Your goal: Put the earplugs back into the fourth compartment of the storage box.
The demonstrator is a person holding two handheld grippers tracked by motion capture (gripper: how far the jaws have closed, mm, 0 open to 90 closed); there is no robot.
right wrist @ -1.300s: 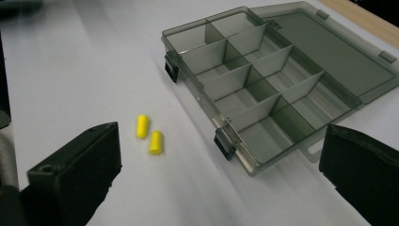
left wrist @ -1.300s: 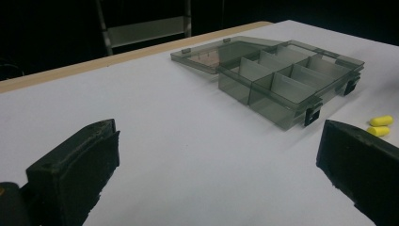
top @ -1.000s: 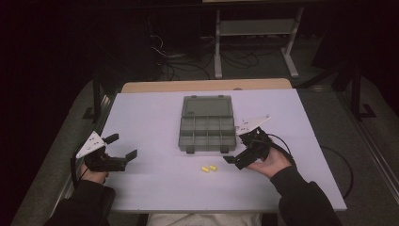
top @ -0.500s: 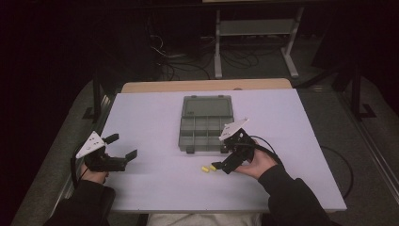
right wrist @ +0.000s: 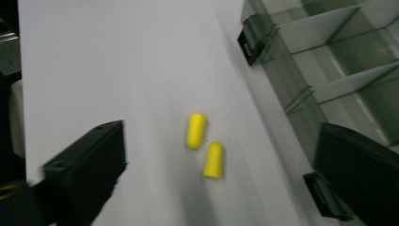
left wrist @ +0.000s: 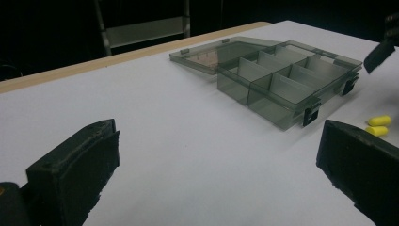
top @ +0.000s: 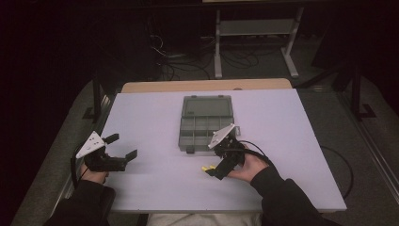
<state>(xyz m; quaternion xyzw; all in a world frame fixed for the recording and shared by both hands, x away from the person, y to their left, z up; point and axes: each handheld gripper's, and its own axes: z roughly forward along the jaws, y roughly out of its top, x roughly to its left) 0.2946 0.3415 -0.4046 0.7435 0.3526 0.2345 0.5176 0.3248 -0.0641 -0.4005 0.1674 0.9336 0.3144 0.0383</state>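
Observation:
Two yellow earplugs point(right wrist: 196, 131) lie side by side on the white table, just in front of a grey see-through organizer box point(top: 207, 123) whose lid lies open and flat on the far side. My right gripper point(top: 212, 168) hovers low over the earplugs point(top: 205, 168), pointing down. Its jaws have just been closing a little but stand wide apart, with both earplugs on the table between them, untouched. My left gripper point(top: 123, 146) rests open at the table's front left, with nothing between its jaws. From the left gripper view the earplugs point(left wrist: 378, 125) lie right of the box point(left wrist: 282, 75).
The box's compartments look empty, and black latches point(right wrist: 251, 35) stick out from its front wall. The white tabletop point(top: 155, 117) spreads between the two grippers. Beyond its far wooden edge point(top: 202, 85) stand a metal rack and loose cables in the dark.
My right gripper has moved left and down, from beside the box's front right corner to just over the earplugs. The left gripper has stayed where it was.

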